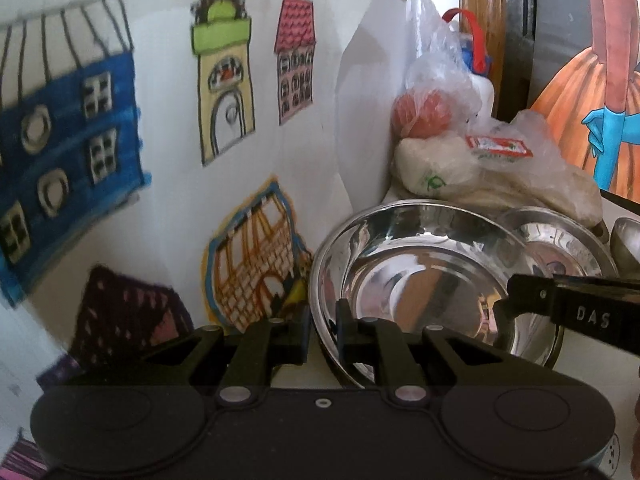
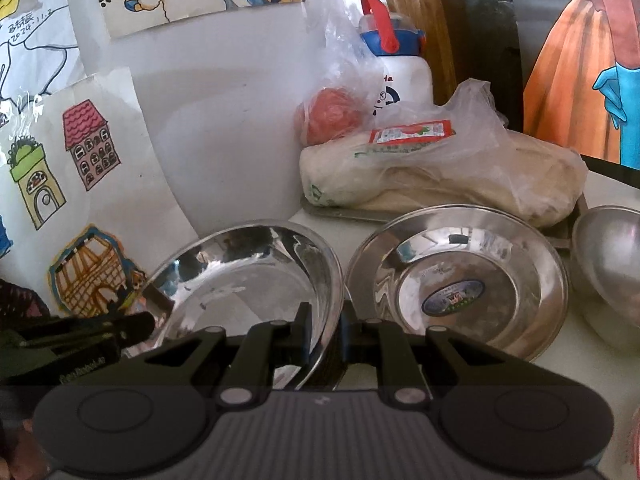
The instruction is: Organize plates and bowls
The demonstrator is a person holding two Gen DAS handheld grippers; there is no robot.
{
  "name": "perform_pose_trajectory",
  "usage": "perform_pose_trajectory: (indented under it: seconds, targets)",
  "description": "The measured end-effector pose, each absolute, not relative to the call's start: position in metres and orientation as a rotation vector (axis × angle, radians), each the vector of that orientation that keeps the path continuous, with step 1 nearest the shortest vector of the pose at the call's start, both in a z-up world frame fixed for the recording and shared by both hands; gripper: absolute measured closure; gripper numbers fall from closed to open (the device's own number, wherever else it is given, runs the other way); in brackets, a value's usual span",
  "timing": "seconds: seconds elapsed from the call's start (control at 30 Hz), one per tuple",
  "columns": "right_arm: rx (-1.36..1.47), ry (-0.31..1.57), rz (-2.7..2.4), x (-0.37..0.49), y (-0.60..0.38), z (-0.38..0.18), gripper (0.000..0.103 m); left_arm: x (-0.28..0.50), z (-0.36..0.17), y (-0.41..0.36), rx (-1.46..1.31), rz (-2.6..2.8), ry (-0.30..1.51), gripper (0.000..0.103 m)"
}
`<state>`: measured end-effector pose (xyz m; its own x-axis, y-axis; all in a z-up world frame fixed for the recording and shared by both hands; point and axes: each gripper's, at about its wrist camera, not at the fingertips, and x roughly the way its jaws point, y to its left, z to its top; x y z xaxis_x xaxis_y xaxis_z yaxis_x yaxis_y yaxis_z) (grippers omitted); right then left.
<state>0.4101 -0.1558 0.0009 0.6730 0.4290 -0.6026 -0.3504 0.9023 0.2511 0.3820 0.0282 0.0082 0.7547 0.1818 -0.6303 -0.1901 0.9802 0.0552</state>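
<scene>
Two grippers: both mine, both clamped on one steel bowl (image 1: 432, 280).
Left gripper (image 1: 323, 334): fingers straddle the bowl's rim at its 8 o'clock edge in my left view, one finger outside the wall, one inside; jaws nearly together, the rim pinched between them.
Right gripper (image 2: 325, 334): closed on the opposite rim, at the bowl's 4 o'clock edge in my right view; rim between the fingers.
Bowl place: on the white counter (image 2: 352, 228), its left edge close to the wall of children's drawings (image 1: 224, 80).
Steel plate (image 2: 456, 284): at 3 o'clock of the bowl, rims close, contact unclear; a sticker in its well.
Second bowl (image 2: 612, 272): at 3 o'clock of the plate, only part in view.
Back edge: at 12 o'clock a bagged white loaf-like bundle (image 2: 440, 176) on a tray (image 2: 344, 212), a bagged red round thing (image 2: 330, 116), a white bottle (image 2: 404, 76).
Open room: a thin strip of bare counter between the bowls and the tray; wall hems the left.
</scene>
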Motion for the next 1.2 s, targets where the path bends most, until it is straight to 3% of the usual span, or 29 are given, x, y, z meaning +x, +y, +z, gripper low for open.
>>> perform_pose_trajectory:
  seconds: [0.5, 1.0, 1.1, 1.2]
  targets:
    - [-0.032, 0.677, 0.423, 0.397, -0.144, 0.006, 0.085, 0.374, -0.005, 0.032, -0.056, 0.173, 0.735, 0.087]
    - [-0.281, 0.487, 0.388, 0.375, -0.120, 0.003, 0.081, 0.374, -0.003, 0.034, -0.091, 0.163, 0.735, 0.086]
    - [-0.281, 0.471, 0.384, 0.370, -0.121, 0.008, 0.072, 0.368, 0.002, 0.031, -0.081, 0.165, 0.707, 0.084]
    - [-0.246, 0.464, 0.375, 0.365, -0.132, 0.015, 0.060, 0.360, 0.008, 0.029, -0.072, 0.163, 0.675, 0.073]
